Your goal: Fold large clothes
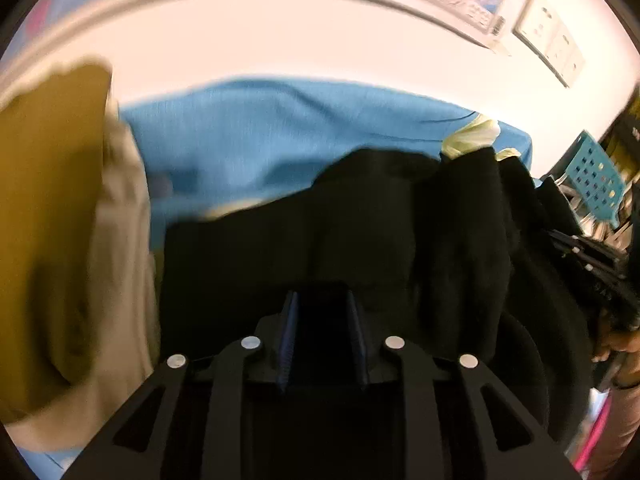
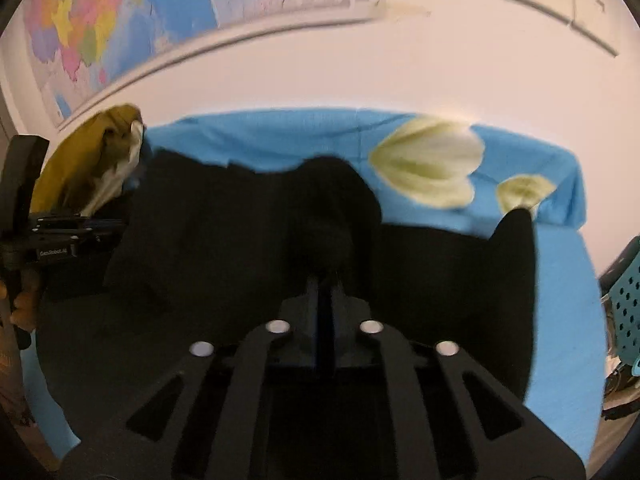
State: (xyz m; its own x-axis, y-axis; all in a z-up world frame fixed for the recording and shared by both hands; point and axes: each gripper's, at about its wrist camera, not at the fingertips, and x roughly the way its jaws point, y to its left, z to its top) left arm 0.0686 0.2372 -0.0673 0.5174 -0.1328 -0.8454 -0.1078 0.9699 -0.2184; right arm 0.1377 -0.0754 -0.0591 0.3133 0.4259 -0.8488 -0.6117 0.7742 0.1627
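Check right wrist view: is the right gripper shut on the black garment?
Yes, the right gripper has its fingers nearly together with a bunch of the black garment pinched at their tips.

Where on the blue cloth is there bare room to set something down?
Bare blue cloth shows along the far edge, between the black garment and the wall, and at the right edge past the garment. The left is crowded by the mustard clothes.
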